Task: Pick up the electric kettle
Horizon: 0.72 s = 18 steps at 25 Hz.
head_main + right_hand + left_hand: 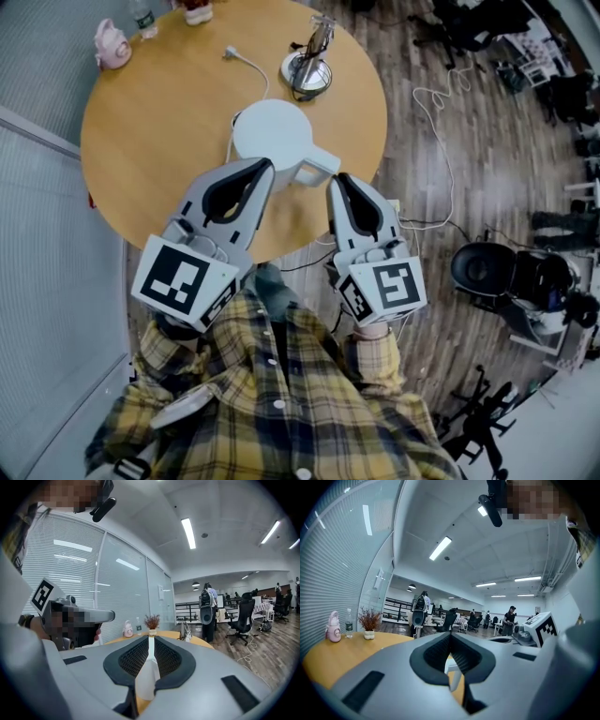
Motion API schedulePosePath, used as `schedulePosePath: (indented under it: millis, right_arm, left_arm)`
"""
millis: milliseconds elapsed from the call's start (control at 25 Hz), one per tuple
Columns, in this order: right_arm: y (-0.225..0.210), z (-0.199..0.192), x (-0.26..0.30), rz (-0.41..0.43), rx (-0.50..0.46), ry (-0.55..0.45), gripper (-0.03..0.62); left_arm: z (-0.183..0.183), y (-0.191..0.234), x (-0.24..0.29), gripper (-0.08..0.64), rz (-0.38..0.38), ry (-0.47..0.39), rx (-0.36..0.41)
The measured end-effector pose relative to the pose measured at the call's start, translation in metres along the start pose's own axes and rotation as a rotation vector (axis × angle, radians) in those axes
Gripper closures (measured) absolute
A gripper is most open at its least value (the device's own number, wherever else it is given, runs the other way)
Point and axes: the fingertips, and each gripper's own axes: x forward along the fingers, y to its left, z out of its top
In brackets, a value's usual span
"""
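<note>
A white electric kettle [272, 131] stands on the round wooden table [150, 150], its handle [317, 171] pointing toward the near edge. My left gripper [265, 167] has its jaws together, the tips right at the kettle's near side. My right gripper [335, 178] is shut too, its tip just right of the handle with nothing between the pads. In the left gripper view the left gripper [450, 634] has closed pads, and a sliver of the white kettle [451, 663] shows below them. The right gripper view shows the right gripper [149, 638] with pads meeting, the white kettle [146, 677] behind them.
The kettle's round base [307, 73] with its white cord lies at the table's far side. A pink figurine [112, 44], a water bottle [142, 17] and a small plant pot [195, 9] stand at the far left rim. Cables [441, 141] and office chairs [487, 267] occupy the floor to the right.
</note>
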Motion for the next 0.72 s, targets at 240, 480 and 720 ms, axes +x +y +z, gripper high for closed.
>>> schedulePosePath:
  millis: [240, 480, 720]
  right_arm:
    - [-0.005, 0.007, 0.015, -0.040, 0.005, -0.008, 0.551]
    - [-0.007, 0.002, 0.023, -0.068, 0.003, 0.005, 0.551]
    - [-0.013, -0.004, 0.024, -0.103, 0.010, 0.010, 0.549]
  left_arm:
    - [0.008, 0.014, 0.009, 0.557, -0.030, -0.002, 0.002]
    - [0.007, 0.023, 0.015, 0.557, -0.050, -0.001, 0.003]
    - [0.003, 0.027, 0.018, 0.557, -0.054, 0.009, 0.000]
